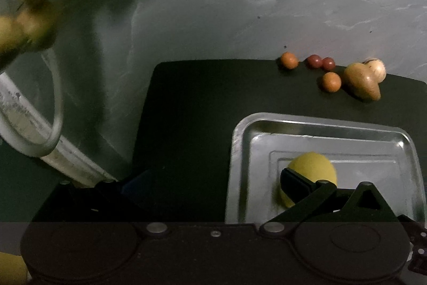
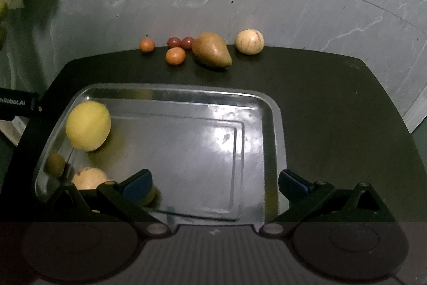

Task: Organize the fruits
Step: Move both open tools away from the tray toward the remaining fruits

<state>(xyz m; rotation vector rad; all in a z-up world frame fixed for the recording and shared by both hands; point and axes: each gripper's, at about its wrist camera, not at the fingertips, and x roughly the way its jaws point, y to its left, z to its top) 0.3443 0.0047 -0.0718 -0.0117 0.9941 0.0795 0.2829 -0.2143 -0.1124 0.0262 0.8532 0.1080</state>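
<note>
my right gripper (image 2: pixel 214 185) sits nearest the lens, its blue-padded fingers (image 2: pixel 137 185) spread wide and holding nothing, low over the near edge of the metal tray (image 2: pixel 186 95). the tray rests on a dark mat (image 2: pixel 333 98) on the table. in its left part lie a yellow lemon-like fruit (image 2: pixel 88 126), a pale round fruit (image 2: pixel 89 178) and a small dark one (image 2: pixel 54 165). still on the mat, beyond the tray's far rim: two orange balls (image 2: pixel 174 55), two small red fruits (image 2: pixel 181 42), a brown pear (image 2: pixel 212 50) and a cream ball (image 2: pixel 249 41). from the left wrist view, my left gripper (image 1: pixel 202 183) appears open too, one finger (image 1: pixel 296 182) crossing in front of the yellow fruit; i cannot tell whether it touches. i judge the next pick is the far row. to do it well i carry the right gripper over the tray, centre on the pear, and close across its thick belly, not its tapering end.
</note>
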